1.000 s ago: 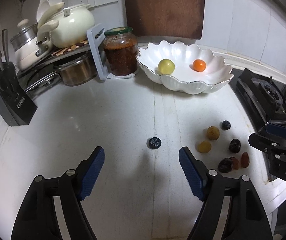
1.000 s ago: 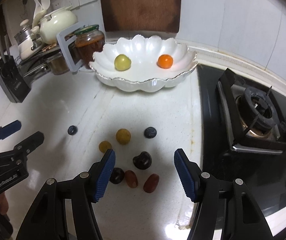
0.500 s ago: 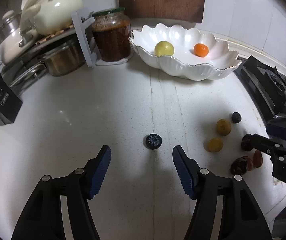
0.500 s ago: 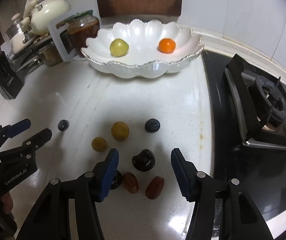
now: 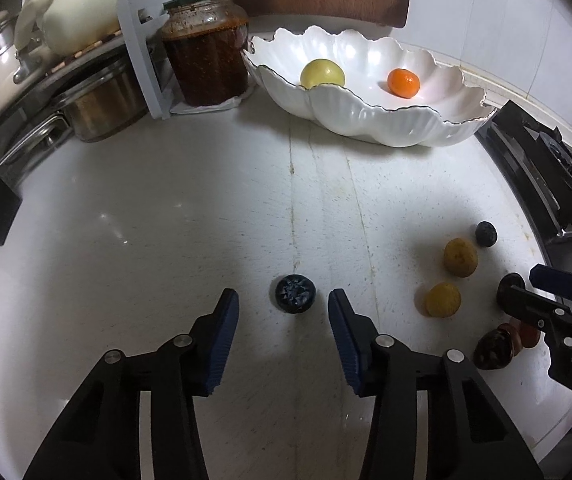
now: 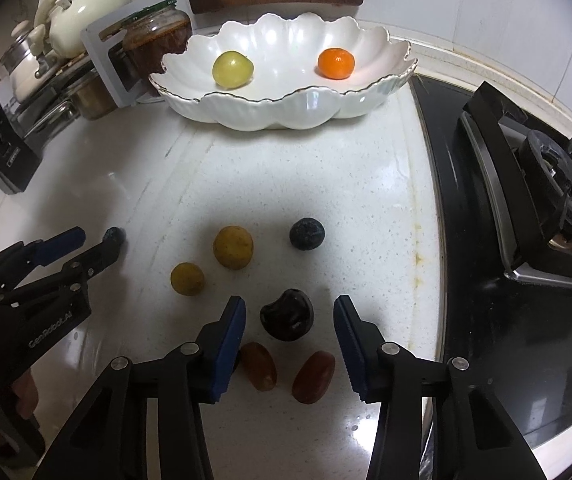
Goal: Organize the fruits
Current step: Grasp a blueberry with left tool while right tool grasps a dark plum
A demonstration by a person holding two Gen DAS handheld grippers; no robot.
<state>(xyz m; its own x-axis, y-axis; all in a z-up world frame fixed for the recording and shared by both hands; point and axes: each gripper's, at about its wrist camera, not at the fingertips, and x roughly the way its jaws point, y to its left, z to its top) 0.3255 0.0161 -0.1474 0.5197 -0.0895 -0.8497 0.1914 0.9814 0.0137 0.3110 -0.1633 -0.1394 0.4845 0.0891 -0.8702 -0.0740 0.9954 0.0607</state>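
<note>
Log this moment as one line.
left hand-held gripper: open, straddling blueberry | right hand-held gripper: open, straddling dark fruit

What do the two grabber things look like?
Both are black, angular frames with silver bolts. Each jaw carries a ribbed blue pad. The left gripper shows white lettering on its side in the right view; the right gripper shows "DAS" in the left view. No cables show.

"GenRobot.AI" on left tongs (image 6: 103, 246), "DAS" on right tongs (image 5: 542, 292)
</note>
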